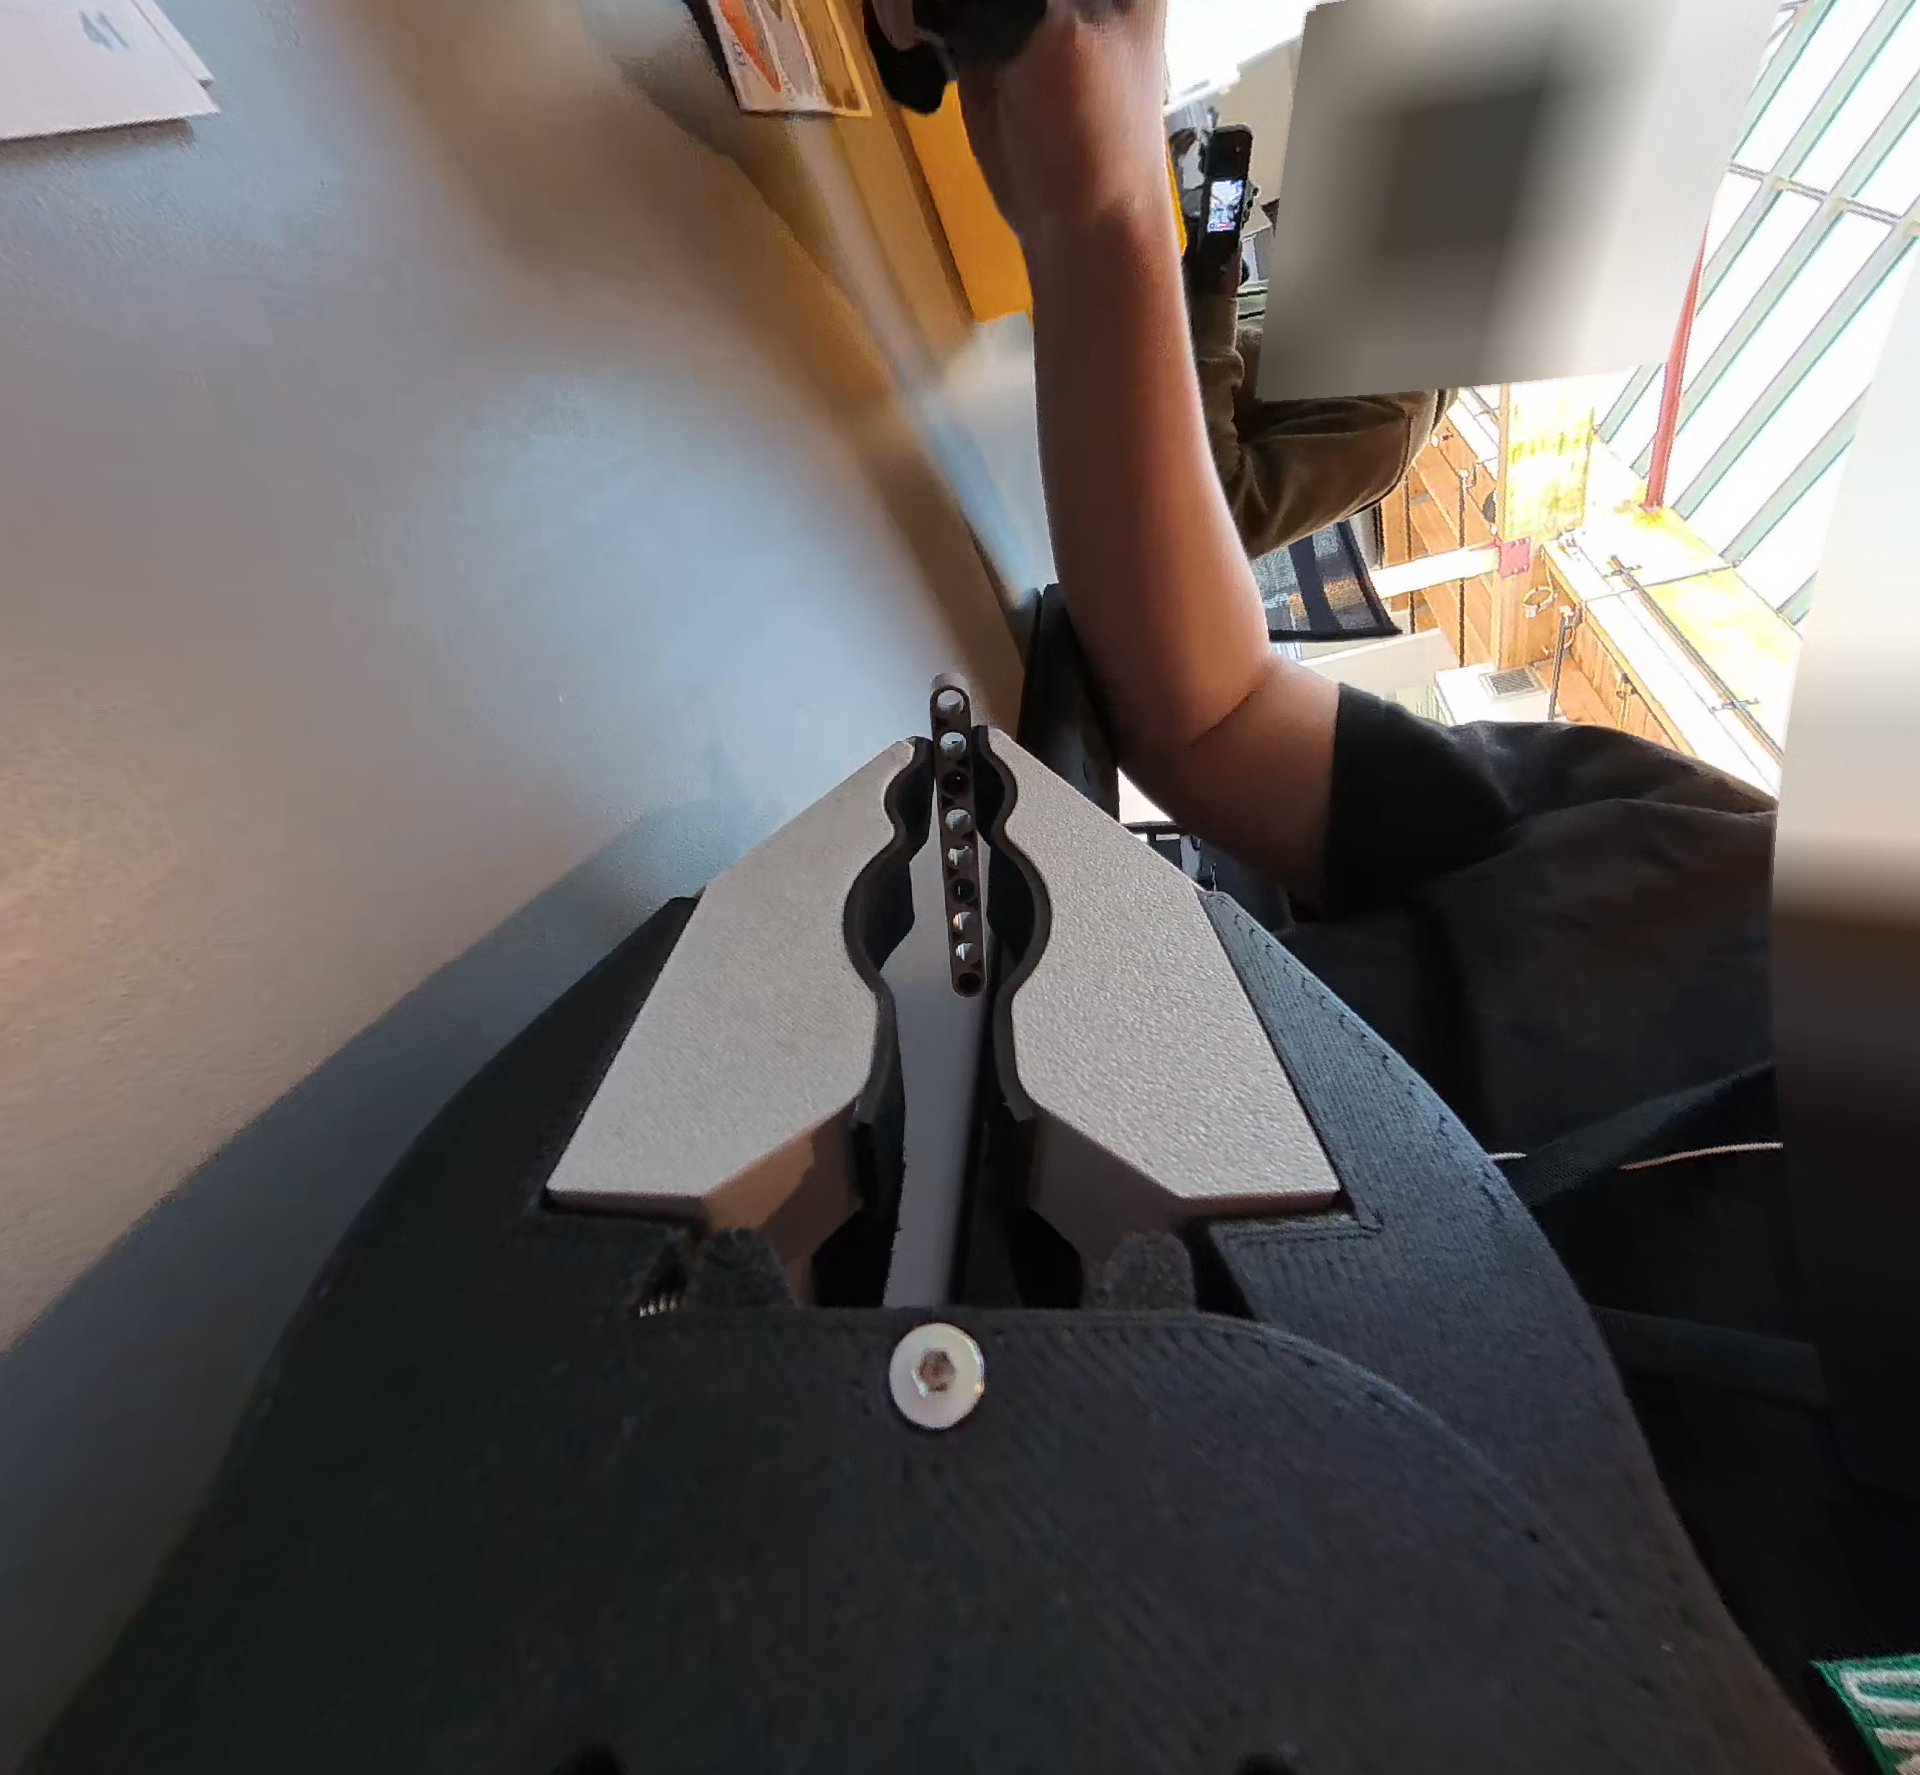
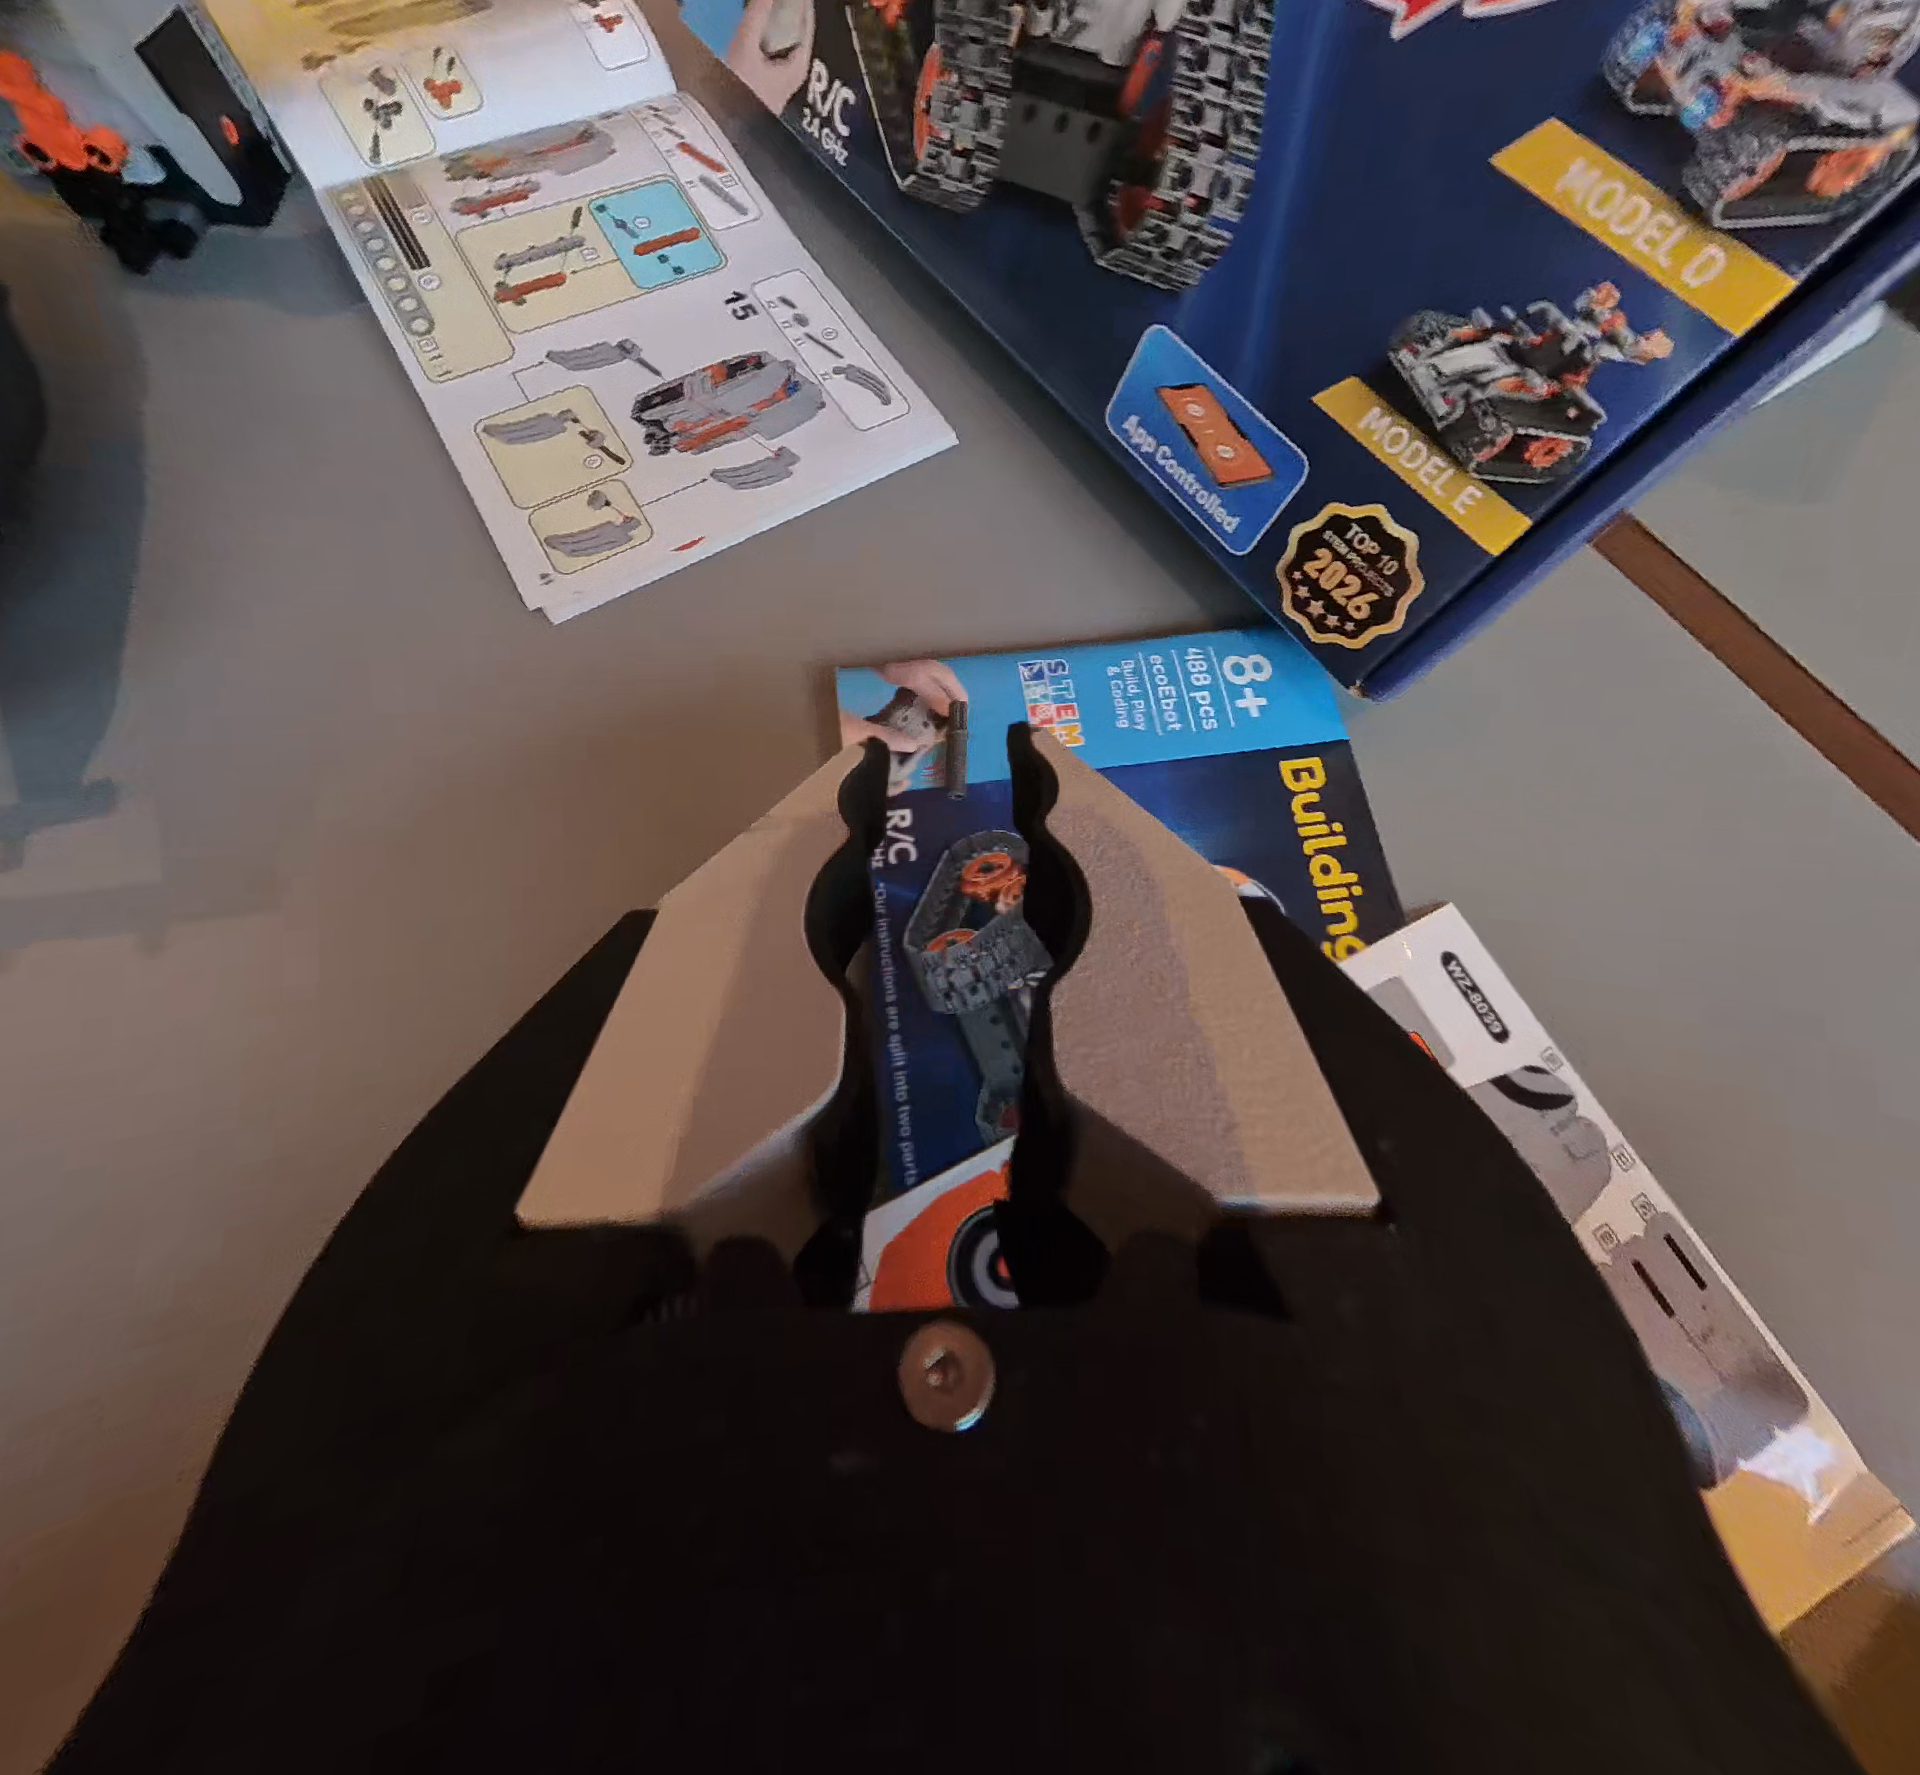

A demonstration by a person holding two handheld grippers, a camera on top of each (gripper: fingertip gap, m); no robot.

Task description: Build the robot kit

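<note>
left gripper (image 1: 951,749) clamped on beam (image 1: 957,852) | right gripper (image 2: 948,754) fingers apart, pin (image 2: 957,749) between tips, booklet (image 2: 1143,790) beneath

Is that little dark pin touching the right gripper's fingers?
Apart. The right wrist view shows the dark pin lying on the blue booklet with booklet visible either side, between the open right gripper fingertips.

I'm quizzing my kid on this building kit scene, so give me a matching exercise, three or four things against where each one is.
Things:
1. dark holed beam
2. small dark pin
3. open instruction booklet
4. blue kit box

Places:
A. ahead and right of the right gripper
B. lying on the closed booklet, between the right gripper's open fingertips
C. clamped in the left gripper
D. ahead and left of the right gripper

Pairs: 1-C, 2-B, 3-D, 4-A
</note>
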